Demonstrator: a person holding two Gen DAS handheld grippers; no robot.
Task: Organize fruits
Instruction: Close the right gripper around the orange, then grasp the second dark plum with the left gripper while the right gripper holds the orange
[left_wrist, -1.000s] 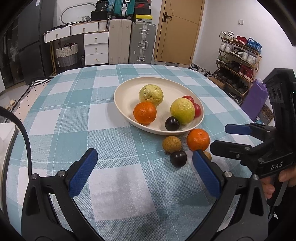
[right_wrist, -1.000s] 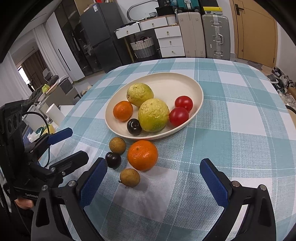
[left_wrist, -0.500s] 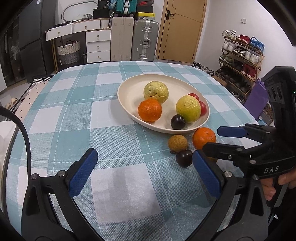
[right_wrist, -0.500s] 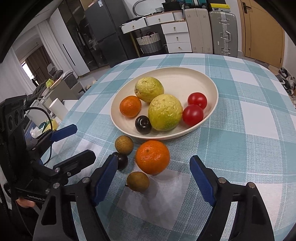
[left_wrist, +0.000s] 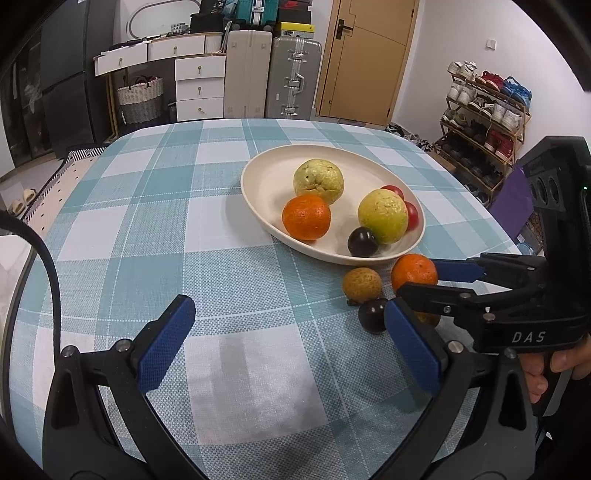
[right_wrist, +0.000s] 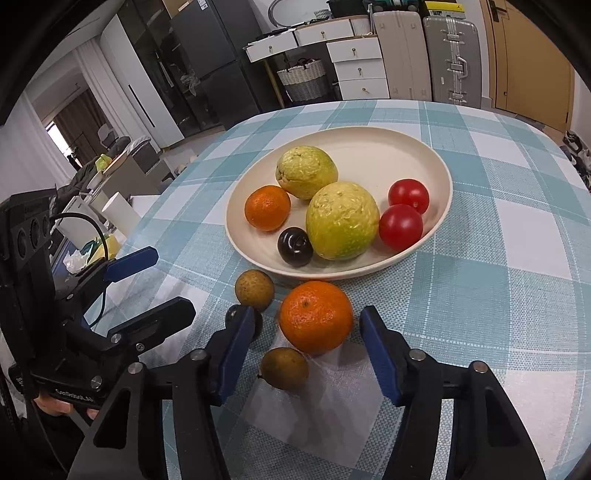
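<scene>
A loose orange (right_wrist: 316, 315) lies on the checked cloth just in front of the cream plate (right_wrist: 424, 155). My right gripper (right_wrist: 306, 321) straddles this orange and its jaws are closing; a small gap still shows at each pad. Beside it lie two brown round fruits (right_wrist: 254, 290) (right_wrist: 284, 367) and a dark plum (right_wrist: 231, 315), partly hidden by my left finger. The plate holds two green guavas, an orange (right_wrist: 267, 207), a plum (right_wrist: 294, 246) and two red tomatoes (right_wrist: 400, 226). My left gripper (left_wrist: 288, 343) hangs open over bare cloth, nothing between its fingers.
The round table's edge curves close on the right in the left wrist view, with a shoe rack (left_wrist: 484, 110) beyond. Drawers, suitcases (left_wrist: 291, 77) and a door stand behind the table. A hand holds each gripper's handle.
My right gripper's fingers have drawn in from wide apart to close beside the loose orange, and it has edged nearer the fruit. The left gripper stays open and still.
</scene>
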